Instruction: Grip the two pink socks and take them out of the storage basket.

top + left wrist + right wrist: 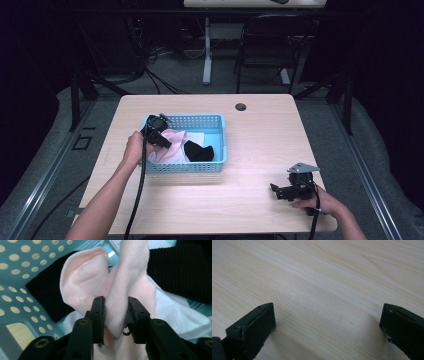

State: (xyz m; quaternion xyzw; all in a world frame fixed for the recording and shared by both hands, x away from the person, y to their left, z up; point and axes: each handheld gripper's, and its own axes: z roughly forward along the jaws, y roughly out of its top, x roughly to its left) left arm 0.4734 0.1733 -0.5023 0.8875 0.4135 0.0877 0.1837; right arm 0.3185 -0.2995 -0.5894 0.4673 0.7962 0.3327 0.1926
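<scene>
A blue perforated basket (pixel 210 121) sits mid-table with socks in it. My left gripper (pixel 161 139) reaches into its left end. In the left gripper view its jaws (pixel 116 316) pinch a fold of a pale pink sock (pixel 82 280), pads pressing the fabric from both sides. Black socks (pixel 180 272) and white cloth (pixel 175 312) lie under and beside the pink one. A black sock (pixel 199 151) shows in the basket's middle. My right gripper (pixel 278 190) rests low over the table's near right, jaws wide apart (pixel 327 325) with only bare wood between them.
The light wooden table (pixel 260 145) has a round cable hole (pixel 241 106) near its far edge. A black chair (pixel 270 45) and a table leg stand beyond it. Dark stands flank the table left and right.
</scene>
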